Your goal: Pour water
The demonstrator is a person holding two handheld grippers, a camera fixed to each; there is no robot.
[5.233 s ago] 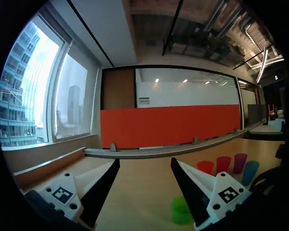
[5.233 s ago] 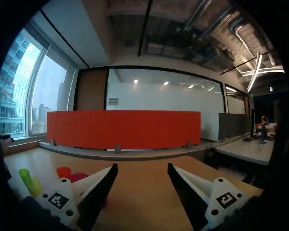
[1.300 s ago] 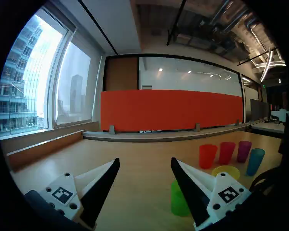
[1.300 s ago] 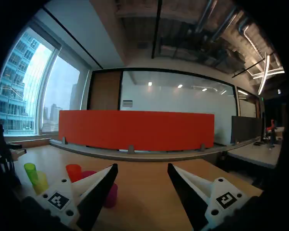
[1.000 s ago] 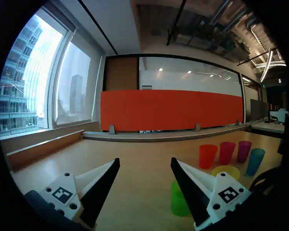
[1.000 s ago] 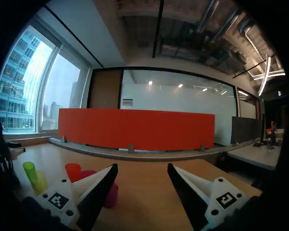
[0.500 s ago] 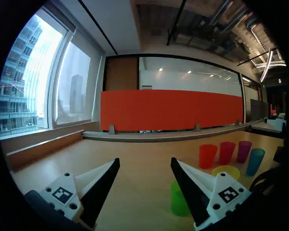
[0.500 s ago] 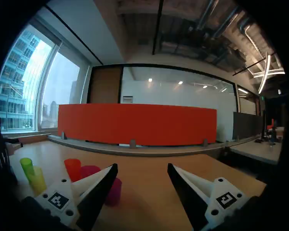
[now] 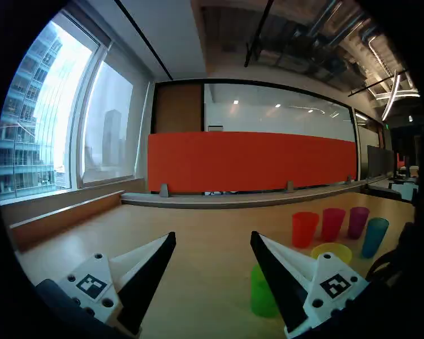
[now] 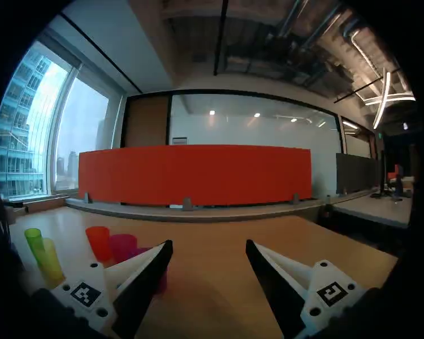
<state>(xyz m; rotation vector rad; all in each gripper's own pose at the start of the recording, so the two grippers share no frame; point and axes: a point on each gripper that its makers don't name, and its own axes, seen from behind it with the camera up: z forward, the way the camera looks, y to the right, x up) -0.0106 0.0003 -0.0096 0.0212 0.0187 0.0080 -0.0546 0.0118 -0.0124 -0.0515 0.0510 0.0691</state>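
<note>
Tipped slightly since half a second ago, the right gripper (image 10: 208, 246) stands open and empty, with the orange cup (image 10: 99, 243) now higher at lower left. Left gripper (image 9: 212, 236), unmoved, also gapes empty. At lower right on the table (image 9: 212, 265), a green cup (image 9: 262, 294) stands nearest, partly behind a finger, then a yellow cup (image 9: 331, 251) and a teal cup (image 9: 375, 237).

Upright on table (image 9: 212, 257) — orange cup (image 9: 304, 229), pink cup (image 9: 332, 224), purple cup (image 9: 358, 221), teal cup (image 9: 376, 237) in row; yellow cup (image 9: 331, 252), green cup (image 9: 261, 292) nearer.

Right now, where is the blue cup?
In the left gripper view, the blue cup stands far right on the table, just right of the purple cup.
</note>
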